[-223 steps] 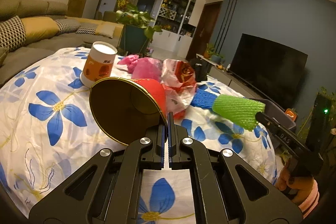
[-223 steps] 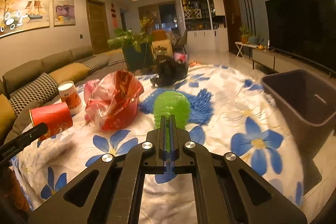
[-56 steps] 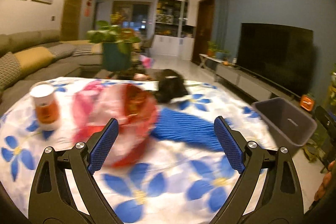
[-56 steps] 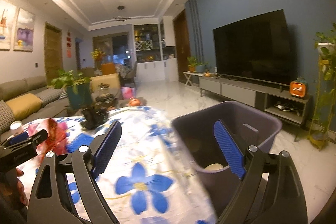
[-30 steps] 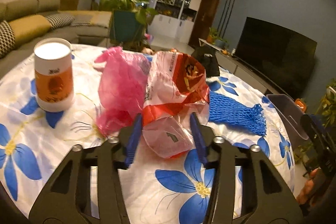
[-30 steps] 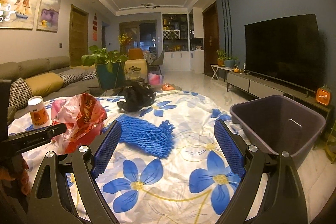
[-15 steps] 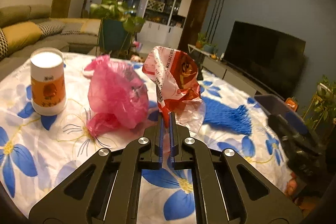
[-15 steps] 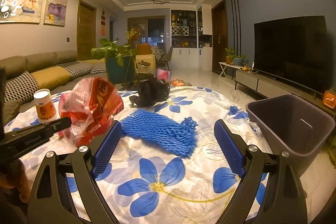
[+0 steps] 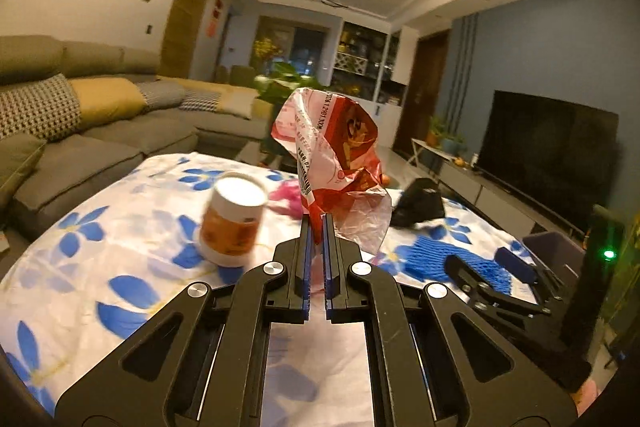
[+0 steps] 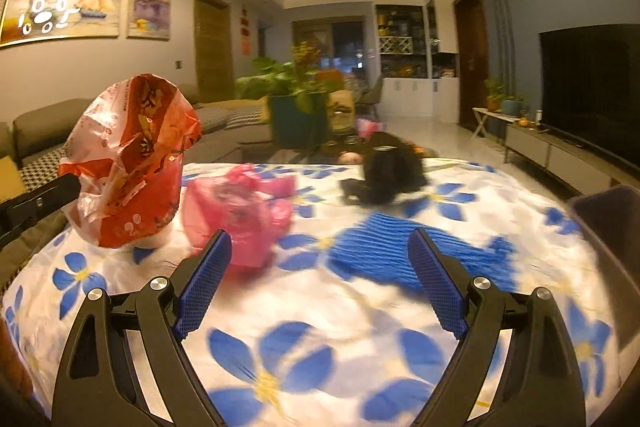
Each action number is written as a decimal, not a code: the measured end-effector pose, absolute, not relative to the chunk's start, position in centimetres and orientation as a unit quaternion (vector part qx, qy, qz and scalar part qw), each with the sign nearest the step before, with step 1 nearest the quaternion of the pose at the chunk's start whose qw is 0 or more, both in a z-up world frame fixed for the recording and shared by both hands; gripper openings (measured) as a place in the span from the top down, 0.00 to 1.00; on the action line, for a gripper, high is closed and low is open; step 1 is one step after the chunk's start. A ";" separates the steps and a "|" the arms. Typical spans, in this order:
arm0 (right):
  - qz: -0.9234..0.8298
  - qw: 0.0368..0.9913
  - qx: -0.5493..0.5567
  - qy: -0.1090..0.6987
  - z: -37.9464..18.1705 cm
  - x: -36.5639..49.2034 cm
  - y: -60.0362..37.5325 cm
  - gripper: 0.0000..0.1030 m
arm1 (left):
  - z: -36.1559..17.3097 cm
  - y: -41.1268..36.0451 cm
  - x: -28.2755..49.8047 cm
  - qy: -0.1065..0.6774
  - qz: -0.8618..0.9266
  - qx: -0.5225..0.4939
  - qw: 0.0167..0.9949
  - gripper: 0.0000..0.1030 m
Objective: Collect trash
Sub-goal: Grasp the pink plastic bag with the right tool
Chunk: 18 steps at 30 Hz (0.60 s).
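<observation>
My left gripper is shut on the lower edge of a crumpled red and white plastic bag, which hangs lifted above the flowered tablecloth. In the right wrist view the same bag hangs at the left, with the left gripper's finger reaching in from the frame's edge. My right gripper stands open over the cloth with nothing between its fingers. Beyond it lie a pink plastic bag and a blue foam net. An orange and white cup stands left of the lifted bag.
A dark bin stands off the table's right edge, also visible as the bin in the left wrist view. A black lump lies at the table's far side. A sofa runs along the left; a TV is at the right.
The left gripper closed on the red and white bag and lifted it off the cloth. The right gripper swung left across the table, still open, so the bin slid to its frame's edge.
</observation>
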State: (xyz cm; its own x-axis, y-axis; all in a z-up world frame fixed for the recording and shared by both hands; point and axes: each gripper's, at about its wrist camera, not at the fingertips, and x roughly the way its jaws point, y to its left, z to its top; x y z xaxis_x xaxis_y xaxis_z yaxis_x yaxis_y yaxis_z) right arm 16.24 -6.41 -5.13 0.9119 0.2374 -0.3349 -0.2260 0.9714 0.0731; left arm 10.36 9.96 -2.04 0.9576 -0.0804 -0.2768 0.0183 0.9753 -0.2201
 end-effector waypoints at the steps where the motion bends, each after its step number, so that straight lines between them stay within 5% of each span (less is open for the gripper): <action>1: 0.122 0.977 0.013 0.174 -5.1 16.5 -5.8 0.16 | -2.0 10.4 10.2 0.143 -0.020 -0.111 0.983 0.96; 11: 0.156 0.967 -0.023 0.198 -5.0 21.3 0.7 0.18 | -0.7 13.7 9.0 0.114 0.014 -0.119 0.986 0.96; 15: 0.154 0.962 -0.031 0.225 -5.7 22.9 1.7 0.31 | -0.6 14.9 9.2 0.115 0.021 -0.125 0.985 0.96; 18: 0.159 0.956 -0.043 0.244 -6.4 23.4 2.2 0.56 | -0.6 15.1 9.4 0.115 0.026 -0.127 0.985 0.96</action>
State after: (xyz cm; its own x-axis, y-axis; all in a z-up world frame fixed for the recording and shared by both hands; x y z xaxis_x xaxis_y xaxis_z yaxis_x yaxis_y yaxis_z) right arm 23.39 2.17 -6.43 0.8308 0.2831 -0.4793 -0.3249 0.9457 -0.0046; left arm 9.44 15.08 -0.59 0.9720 0.0214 -0.2338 -0.0799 0.9665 -0.2439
